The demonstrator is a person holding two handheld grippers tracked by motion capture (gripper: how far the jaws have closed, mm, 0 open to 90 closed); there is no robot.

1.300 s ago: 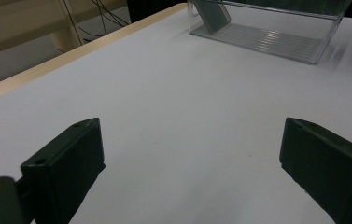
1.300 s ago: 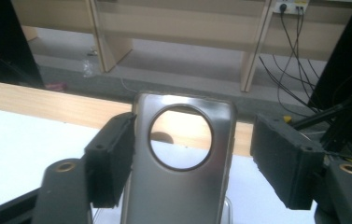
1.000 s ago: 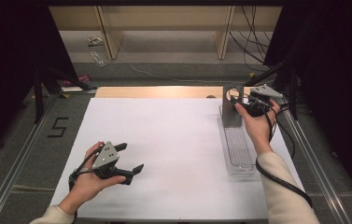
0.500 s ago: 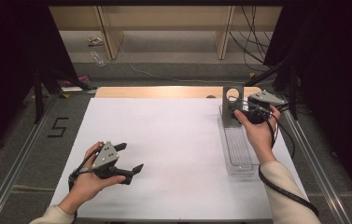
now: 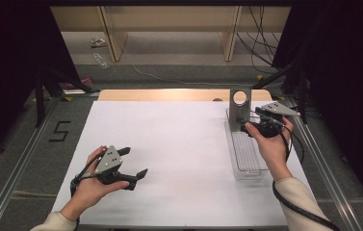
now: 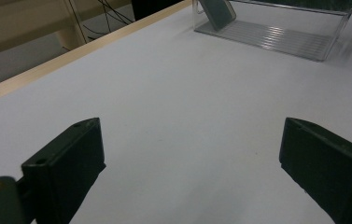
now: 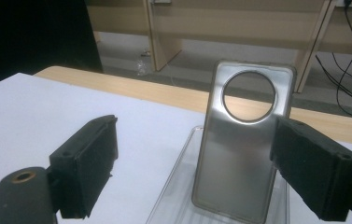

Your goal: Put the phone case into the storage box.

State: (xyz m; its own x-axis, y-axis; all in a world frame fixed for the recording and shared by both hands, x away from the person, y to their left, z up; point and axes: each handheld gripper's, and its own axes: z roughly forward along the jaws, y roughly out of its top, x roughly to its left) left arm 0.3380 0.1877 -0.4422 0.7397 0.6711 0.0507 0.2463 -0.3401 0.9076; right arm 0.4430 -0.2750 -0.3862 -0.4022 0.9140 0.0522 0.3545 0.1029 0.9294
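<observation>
A grey translucent phone case [image 5: 239, 108] with a round camera hole stands nearly upright at the far end of a clear plastic tray [image 5: 247, 156] on the right of the white table. My right gripper [image 5: 244, 124] is open just in front of it. In the right gripper view the case [image 7: 243, 154] stands between and beyond the two spread jaws of that gripper [image 7: 201, 165], apart from both. My left gripper [image 5: 133, 161] rests open near the table's front left, and in its own view this gripper [image 6: 192, 172] has only the white surface between its jaws.
The white table top [image 5: 169, 144] has a wooden strip [image 5: 169, 95] along its far edge. Metal rails [image 5: 20, 168] run down both sides. Wooden shelf legs [image 5: 114, 38] and cables [image 5: 261, 33] lie beyond. From the left gripper view the tray [image 6: 276, 37] is far ahead.
My right gripper has drawn back a little from the case toward the person. The left gripper has stayed where it was, still open.
</observation>
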